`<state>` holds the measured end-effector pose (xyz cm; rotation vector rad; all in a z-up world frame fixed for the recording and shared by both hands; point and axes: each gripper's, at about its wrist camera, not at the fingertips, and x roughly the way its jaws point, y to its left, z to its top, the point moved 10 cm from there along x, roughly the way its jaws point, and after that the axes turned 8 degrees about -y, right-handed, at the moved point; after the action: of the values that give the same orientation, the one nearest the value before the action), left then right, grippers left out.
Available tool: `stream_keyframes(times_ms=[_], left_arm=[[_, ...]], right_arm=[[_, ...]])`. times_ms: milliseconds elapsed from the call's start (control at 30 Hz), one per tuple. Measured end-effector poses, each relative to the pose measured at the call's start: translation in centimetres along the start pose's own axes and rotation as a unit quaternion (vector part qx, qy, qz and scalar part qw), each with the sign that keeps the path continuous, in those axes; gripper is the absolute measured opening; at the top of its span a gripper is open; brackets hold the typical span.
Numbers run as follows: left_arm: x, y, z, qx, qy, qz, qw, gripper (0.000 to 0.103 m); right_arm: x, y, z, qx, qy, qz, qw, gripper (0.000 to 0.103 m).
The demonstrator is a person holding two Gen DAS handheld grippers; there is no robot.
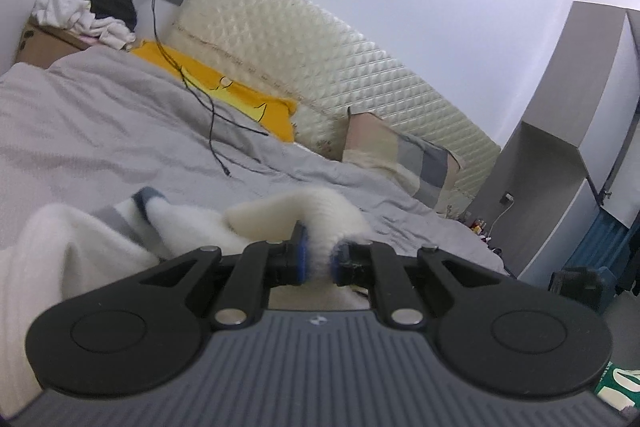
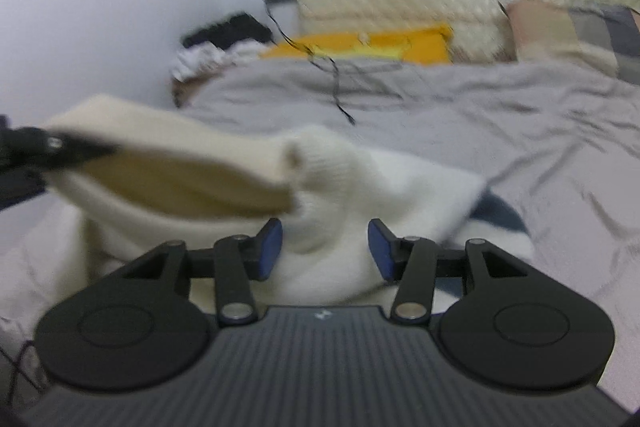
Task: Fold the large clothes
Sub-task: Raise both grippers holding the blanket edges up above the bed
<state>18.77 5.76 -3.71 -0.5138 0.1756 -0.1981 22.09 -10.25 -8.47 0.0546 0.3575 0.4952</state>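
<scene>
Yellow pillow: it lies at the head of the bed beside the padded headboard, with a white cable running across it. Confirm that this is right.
One detail is wrong: the cable is black, not white. The left wrist view shows it trailing from the wall across the yellow pillow and onto the grey cover. The pillow does lie at the head of the bed beside the padded headboard.
</scene>
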Motion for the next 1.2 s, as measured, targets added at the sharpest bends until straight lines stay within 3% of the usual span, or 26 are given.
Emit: stream_keyframes(times_ms=[67,167,367,433,500,567,767,1067,1200], left_arm=[[-0.2,-0.5,0.0,0.011,-0.002,-0.004,0.9999,0.013],[-0.4,-1.0,-0.1,0.032,-0.005,-0.006,0.9994,0.013],[-0.6,-2.5,-0.5,0.069,-0.007,-0.021,0.9974,0.013],[-0.7,-2.8,-0.4,0.072,-0.010,-0.030,0.9969,0.013],[-0.7,-3.0,-0.3,0.078,-0.012,-0.037,0.9962,0.013],[-0.7,-3.3,-0.3,0.080,-0.013,-0.045,0.9957,0.013],[-0.6,-3.7,-0.2,0.078,-0.022,-0.050,0.9954,0.013],[-2.4,-3.3,4.7,0.056,-0.092,-0.040,0.9934,0.013],[-3.9,-4.6,8.5,0.045,-0.121,-0.054,0.9901,0.012]], right_arm=[[-0.1,0.9,0.9,-0.041,-0.020,-0.003,0.999,0.058],[0.4,1.2,1.9,-0.090,-0.033,-0.029,0.995,0.061],[2.7,-1.7,1.8,-0.103,-0.022,-0.080,0.991,0.060],[2.7,-3.5,2.4,-0.092,-0.035,-0.129,0.987,0.059],[2.1,-5.4,3.3,-0.059,-0.057,-0.148,0.986,0.057],[1.2,-6.9,3.9,-0.031,-0.074,-0.158,0.984,0.046],[-1.4,-6.6,4.5,-0.048,-0.105,-0.174,0.978,0.013],[-8.5,-5.1,9.5,0.009,-0.202,-0.172,0.964,0.009],[-10.7,-4.1,10.0,0.020,-0.189,-0.161,0.968,0.009]])
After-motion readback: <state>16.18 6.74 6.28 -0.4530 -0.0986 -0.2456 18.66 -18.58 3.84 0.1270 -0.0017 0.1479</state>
